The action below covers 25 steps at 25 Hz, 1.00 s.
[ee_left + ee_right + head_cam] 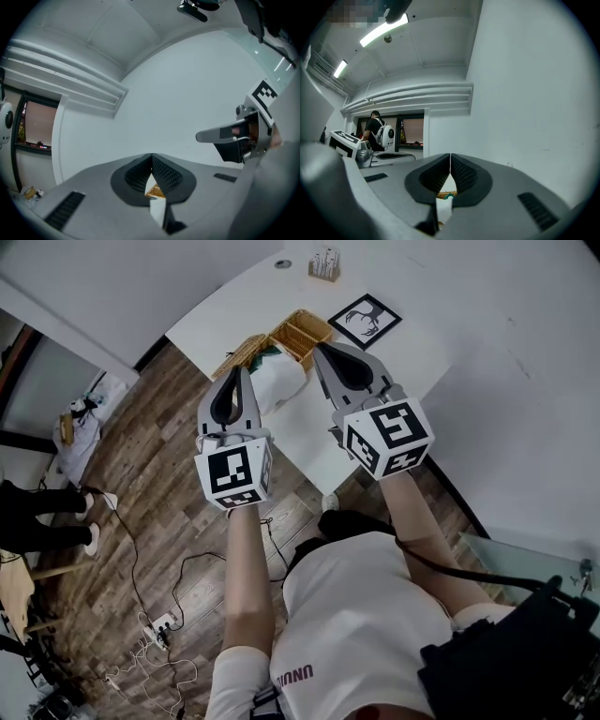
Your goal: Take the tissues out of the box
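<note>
left tongs [151,157] and right tongs [450,157]: matt grey plastic, pads [165,173] black, ribbed, kinda rubbery. tabletop [431,296] smooth matt white. box [302,334] rough tan wicker. tissue [281,381] soft crumpled white paper. floor [159,484] dark wood planks, slight sheen.

White table [450,296], wicker box [300,334], framed picture [364,320], small holder [324,265] on it

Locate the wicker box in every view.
Head view: wicker box top centre, on the white table.
Left gripper view: brown sliver low centre, under the shut left tool's tips.
Right gripper view: same sliver, under the shut right tool's tips.
Shared landmark: the white wall.
</note>
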### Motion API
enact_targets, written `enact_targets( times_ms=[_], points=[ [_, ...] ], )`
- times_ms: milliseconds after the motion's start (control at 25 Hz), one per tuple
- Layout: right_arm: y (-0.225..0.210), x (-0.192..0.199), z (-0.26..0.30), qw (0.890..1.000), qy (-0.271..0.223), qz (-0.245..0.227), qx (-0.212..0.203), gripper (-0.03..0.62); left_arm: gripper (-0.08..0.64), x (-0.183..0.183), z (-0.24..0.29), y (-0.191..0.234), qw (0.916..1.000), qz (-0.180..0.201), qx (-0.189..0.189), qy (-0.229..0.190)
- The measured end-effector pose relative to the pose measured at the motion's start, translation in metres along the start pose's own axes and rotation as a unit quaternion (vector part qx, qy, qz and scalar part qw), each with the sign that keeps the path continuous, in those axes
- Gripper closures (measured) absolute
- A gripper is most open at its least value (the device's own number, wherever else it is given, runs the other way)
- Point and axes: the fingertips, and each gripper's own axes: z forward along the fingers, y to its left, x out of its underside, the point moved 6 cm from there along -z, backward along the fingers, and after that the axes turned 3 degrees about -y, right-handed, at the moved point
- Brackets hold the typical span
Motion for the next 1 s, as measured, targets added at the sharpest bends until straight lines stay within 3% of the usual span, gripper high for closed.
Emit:
enact_targets(
  times_ms=[600, 800, 1000],
  points=[
    [-0.031, 0.024, 0.015, 1.0, 0.015, 0.011, 0.003, 0.572, 0.546, 0.029, 0.03, 0.008, 0.9995, -0.018, 0.0, 0.025],
    [-0.037, 0.025, 0.029, 1.0, 0.016, 0.016, 0.017, 0.572, 0.546, 0.038, 0.046, 0.018, 0.9986, -0.028, 0.023, 0.038],
    [-0.045, 0.028, 0.049, 0.999, 0.017, 0.019, 0.04, 0.572, 0.545, 0.054, 0.07, 0.027, 0.9948, -0.033, 0.072, 0.065]
  ],
)
